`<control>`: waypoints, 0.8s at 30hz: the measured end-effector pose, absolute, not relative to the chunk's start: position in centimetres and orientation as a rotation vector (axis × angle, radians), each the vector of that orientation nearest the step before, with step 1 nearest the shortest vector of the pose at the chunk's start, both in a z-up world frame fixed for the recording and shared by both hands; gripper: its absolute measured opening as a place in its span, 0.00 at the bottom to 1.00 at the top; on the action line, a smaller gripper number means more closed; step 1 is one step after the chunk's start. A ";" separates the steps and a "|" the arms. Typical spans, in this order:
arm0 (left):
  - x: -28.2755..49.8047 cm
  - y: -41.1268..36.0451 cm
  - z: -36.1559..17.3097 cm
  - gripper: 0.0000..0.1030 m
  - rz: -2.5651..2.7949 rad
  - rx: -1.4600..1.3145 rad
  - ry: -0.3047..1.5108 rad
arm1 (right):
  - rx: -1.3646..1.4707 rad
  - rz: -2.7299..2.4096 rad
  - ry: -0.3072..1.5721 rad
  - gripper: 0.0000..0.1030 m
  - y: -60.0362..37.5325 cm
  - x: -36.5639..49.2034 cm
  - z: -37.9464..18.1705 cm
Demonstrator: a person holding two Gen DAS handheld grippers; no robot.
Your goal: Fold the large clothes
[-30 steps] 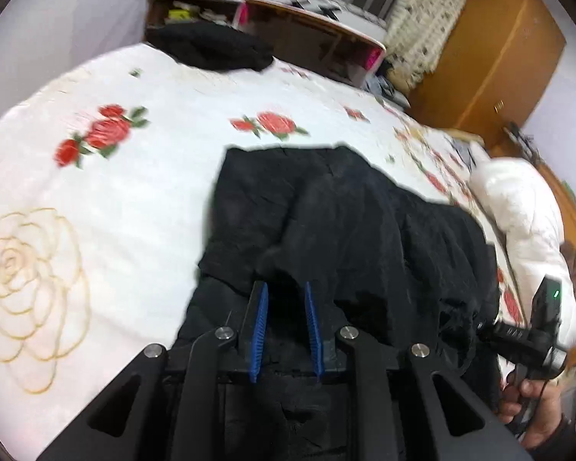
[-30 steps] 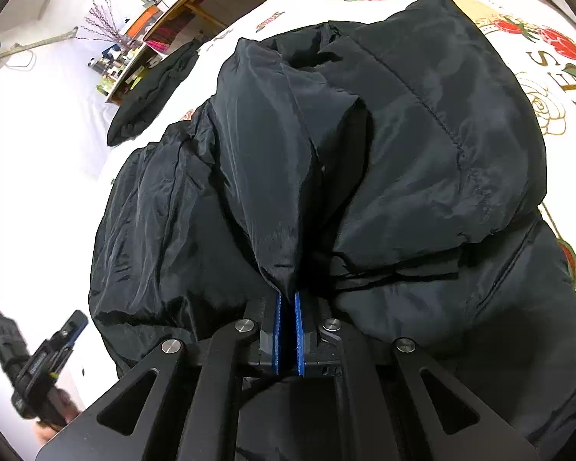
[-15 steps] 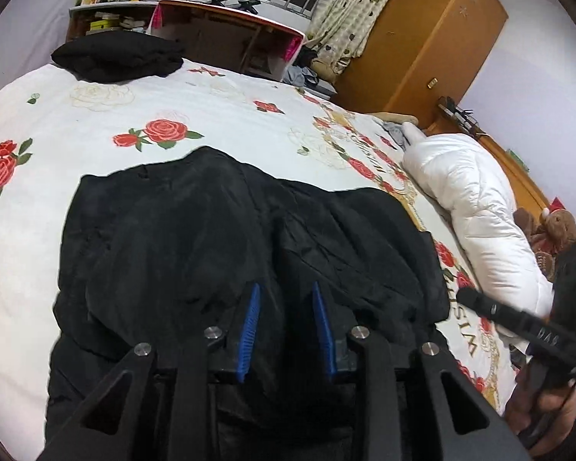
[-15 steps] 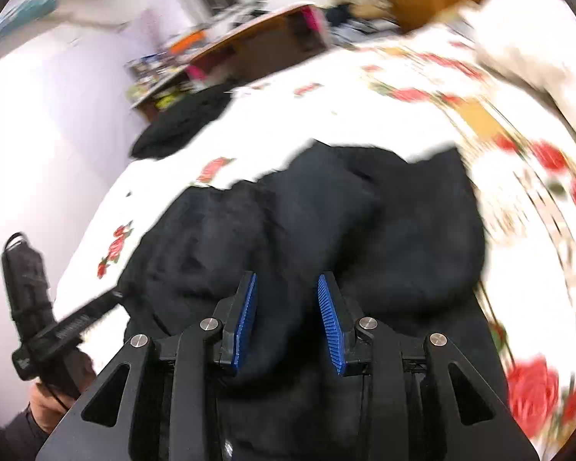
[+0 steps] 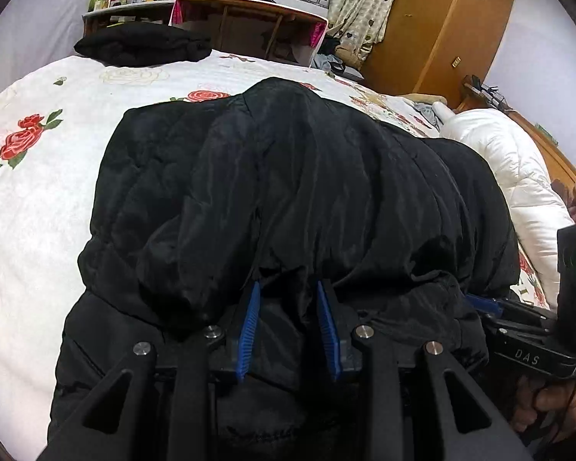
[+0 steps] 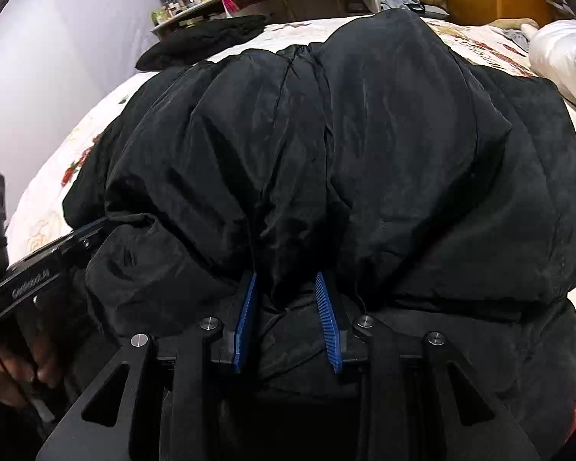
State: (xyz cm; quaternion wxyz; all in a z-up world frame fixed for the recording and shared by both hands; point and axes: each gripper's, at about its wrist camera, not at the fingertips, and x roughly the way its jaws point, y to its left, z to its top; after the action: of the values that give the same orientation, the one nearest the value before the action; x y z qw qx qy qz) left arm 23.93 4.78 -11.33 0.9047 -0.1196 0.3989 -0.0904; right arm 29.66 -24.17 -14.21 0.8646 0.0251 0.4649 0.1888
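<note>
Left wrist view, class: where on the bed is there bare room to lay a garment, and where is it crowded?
Free: the floral bedspread left of the black coat, up to the folded dark garment at the far edge. Crowded: right of the coat, the white duvet lies close.

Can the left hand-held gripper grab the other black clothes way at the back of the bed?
Probably not from here. The left hand-held gripper, its jaws opening, sits at the near edge of the black jacket. The folded black clothes lie beyond it, across the flowered bedspread.
</note>
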 end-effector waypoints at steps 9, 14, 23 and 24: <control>22.8 4.8 -10.9 0.32 -0.168 -0.318 0.869 | 0.011 0.376 1.008 0.30 -23.6 28.1 -13.4; 20.9 3.4 -10.8 0.37 -0.181 -0.279 0.887 | -0.018 0.355 1.019 0.32 -23.0 27.2 -13.1; 23.8 4.1 -12.0 0.37 -0.216 -0.285 0.946 | 0.037 0.361 1.059 0.32 -23.4 28.9 -11.7; 24.1 4.1 -12.0 0.37 -0.215 -0.275 0.947 | 0.052 0.364 1.044 0.32 -24.1 28.6 -11.1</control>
State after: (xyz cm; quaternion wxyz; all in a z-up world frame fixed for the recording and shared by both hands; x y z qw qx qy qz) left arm 24.14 4.07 -11.96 0.8754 -0.1318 0.4536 -0.1028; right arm 28.62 -24.05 -11.05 0.8507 0.0246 0.4957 0.1729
